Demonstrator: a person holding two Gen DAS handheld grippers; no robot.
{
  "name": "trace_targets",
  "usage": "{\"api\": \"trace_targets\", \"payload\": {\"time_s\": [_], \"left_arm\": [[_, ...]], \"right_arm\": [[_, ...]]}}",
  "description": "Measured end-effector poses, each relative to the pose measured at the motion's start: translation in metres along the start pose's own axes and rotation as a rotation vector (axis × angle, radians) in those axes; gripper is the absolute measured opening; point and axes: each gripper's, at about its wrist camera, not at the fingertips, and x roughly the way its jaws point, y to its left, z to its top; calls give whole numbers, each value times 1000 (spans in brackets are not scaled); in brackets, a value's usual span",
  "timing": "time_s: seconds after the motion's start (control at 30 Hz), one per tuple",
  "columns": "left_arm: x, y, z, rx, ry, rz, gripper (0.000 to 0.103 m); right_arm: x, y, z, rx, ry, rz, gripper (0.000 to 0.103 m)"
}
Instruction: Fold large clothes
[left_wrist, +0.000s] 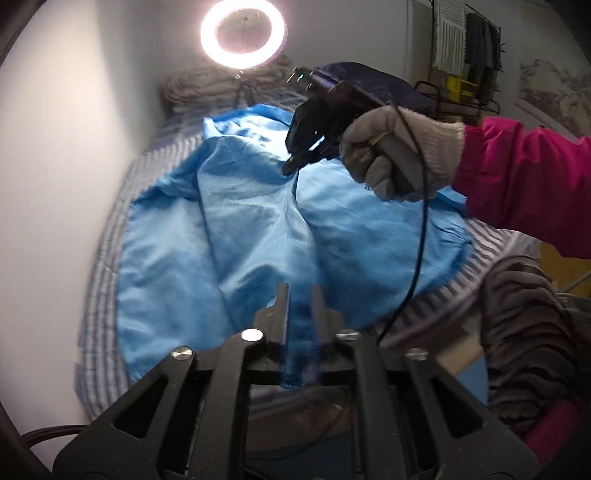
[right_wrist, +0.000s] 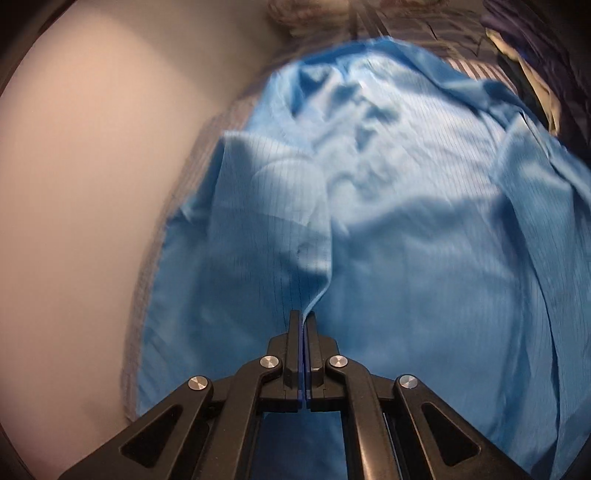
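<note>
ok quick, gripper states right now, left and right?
Left gripper: jaws slightly apart, blurred blue strip between them; grip cannot be told.
Right gripper: shut on a fold of the blue garment.

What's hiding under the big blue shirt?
A striped bedsheet peeks out around the blue shirt. Whatever lies beneath its middle is covered.

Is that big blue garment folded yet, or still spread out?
Mostly spread: the shiny blue garment lies open and wrinkled across the striped bed cover, only one flap lapping over.
</note>
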Motion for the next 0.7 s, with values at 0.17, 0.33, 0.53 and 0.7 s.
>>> {"api": "trace_targets", "payload": {"time_s": [0.17, 0.33, 0.53, 0.7], "left_arm": [[-14, 31, -12, -193, -30, -59, 43], [-4, 88, -34, -509, 1, -83, 43], [54, 93, -47, -612, 110, -107, 44], [92, 99, -61, -700, 164, -136, 44]], "right_arm": [[2, 7, -9, -115, 53, -146, 38], [-33, 47, 8, -289, -59, -137, 39], [-12, 105, 40, -437, -77, -102, 39], [33, 134, 71, -462, -49, -58, 39]]}}
